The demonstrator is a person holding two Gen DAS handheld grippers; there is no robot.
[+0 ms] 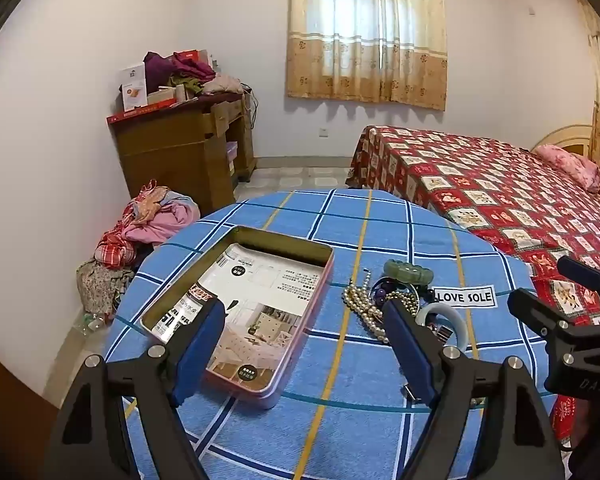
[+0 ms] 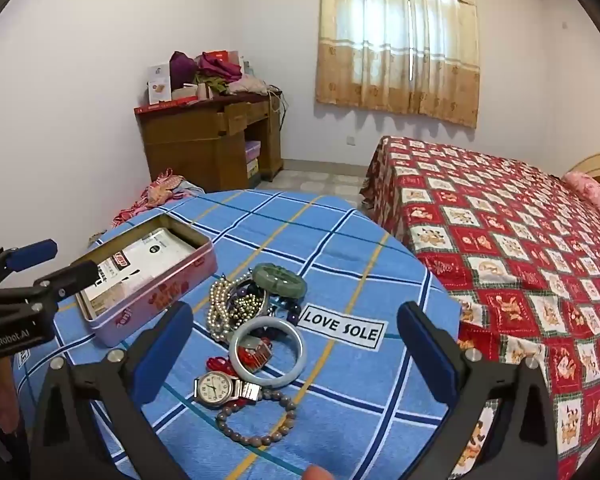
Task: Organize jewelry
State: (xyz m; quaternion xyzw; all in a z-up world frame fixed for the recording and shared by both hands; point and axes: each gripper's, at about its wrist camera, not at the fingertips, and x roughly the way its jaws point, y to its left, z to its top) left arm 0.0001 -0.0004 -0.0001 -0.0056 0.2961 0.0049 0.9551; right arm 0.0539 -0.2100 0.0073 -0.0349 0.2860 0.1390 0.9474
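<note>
An open pink tin box (image 1: 236,312) (image 2: 148,280) lined with a printed leaflet sits on the blue checked tablecloth (image 1: 340,360). A jewelry pile lies to its right: a green jade bangle (image 2: 279,278) (image 1: 408,272), a pearl strand (image 2: 218,312) (image 1: 362,304), a pale bangle (image 2: 268,350) (image 1: 448,320), a wristwatch (image 2: 216,388) and a brown bead bracelet (image 2: 256,416). My left gripper (image 1: 304,344) is open and empty over the tin's right side. My right gripper (image 2: 296,348) is open and empty above the pile.
The round table (image 2: 340,240) has a "LOVE SOLE" label (image 2: 342,328). A bed with a red patterned cover (image 2: 520,240) stands close on the right. A wooden desk (image 1: 188,148) stands by the far wall. Clothes (image 1: 140,224) lie heaped on the floor at left.
</note>
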